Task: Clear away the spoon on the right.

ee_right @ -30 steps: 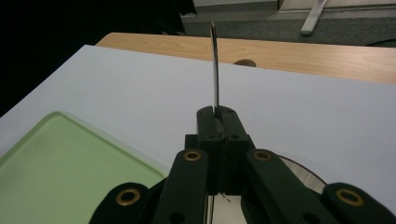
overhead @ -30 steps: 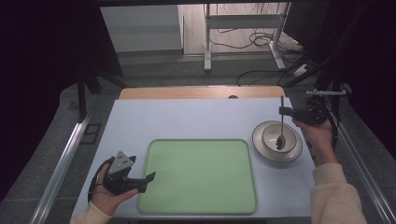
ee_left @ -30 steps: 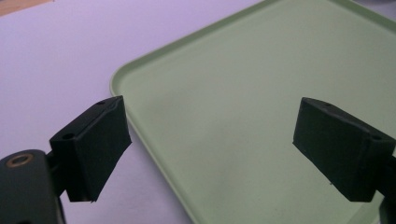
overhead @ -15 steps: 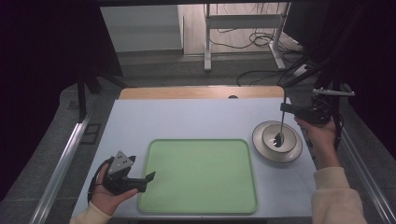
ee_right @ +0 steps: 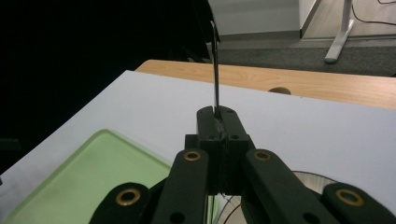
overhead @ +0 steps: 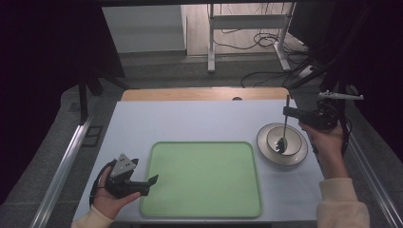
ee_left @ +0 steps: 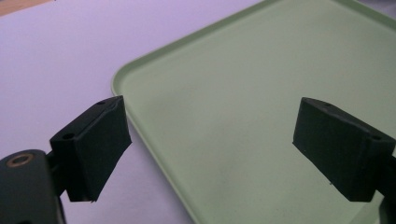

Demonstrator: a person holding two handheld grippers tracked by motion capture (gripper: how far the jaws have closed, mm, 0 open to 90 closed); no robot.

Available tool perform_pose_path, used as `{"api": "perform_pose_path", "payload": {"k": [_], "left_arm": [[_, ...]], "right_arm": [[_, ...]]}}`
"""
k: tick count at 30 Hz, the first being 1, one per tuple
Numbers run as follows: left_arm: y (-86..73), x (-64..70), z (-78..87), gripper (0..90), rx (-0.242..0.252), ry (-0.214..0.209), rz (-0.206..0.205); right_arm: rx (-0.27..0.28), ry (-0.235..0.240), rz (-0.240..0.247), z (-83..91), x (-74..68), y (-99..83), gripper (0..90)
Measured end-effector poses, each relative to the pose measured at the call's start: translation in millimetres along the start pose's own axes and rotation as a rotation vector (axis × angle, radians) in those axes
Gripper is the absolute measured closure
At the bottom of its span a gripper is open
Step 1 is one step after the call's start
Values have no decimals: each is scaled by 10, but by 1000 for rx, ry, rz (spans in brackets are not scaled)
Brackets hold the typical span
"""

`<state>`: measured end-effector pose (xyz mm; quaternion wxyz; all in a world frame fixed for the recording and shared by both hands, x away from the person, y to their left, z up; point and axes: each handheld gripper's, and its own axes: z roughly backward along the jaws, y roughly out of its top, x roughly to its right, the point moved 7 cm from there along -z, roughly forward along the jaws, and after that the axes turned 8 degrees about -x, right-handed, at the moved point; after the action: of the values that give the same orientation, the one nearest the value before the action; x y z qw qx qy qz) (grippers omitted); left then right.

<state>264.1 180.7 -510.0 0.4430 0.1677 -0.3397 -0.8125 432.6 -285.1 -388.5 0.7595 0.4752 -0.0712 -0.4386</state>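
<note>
Spoon (overhead: pixel 284 124) stands near upright w/ its bowl end down in the round bowl (overhead: pixel 282 143) at the table's (overhead: pixel 199 121) right side, handle pinched between the closed jaws of the right hand-held gripper (overhead: pixel 288 111) just above the bowl. Left hand-held gripper (overhead: pixel 151 181) sits low at front left w/ jaws spread wide, tips over the left edge of the green tray (overhead: pixel 202 178), nothing between them. Tray lies mid-table, just beside the bowl, not touching.
</note>
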Motion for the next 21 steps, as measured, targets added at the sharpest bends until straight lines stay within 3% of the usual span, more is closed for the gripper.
{"api": "perform_pose_path", "payload": {"k": [10, 20, 21], "left_arm": [[1, -4, 7, 108, 2, 2, 1], [-1, 5, 15, 108, 3, 7, -2], [-1, 12, 12, 108, 2, 7, -4]], "right_arm": [[6, 38, 1, 32, -196, -59, 893], [-12, 43, 15, 50, -257, -111, 893], [-12, 63, 11, 50, -291, -117, 893]]}}
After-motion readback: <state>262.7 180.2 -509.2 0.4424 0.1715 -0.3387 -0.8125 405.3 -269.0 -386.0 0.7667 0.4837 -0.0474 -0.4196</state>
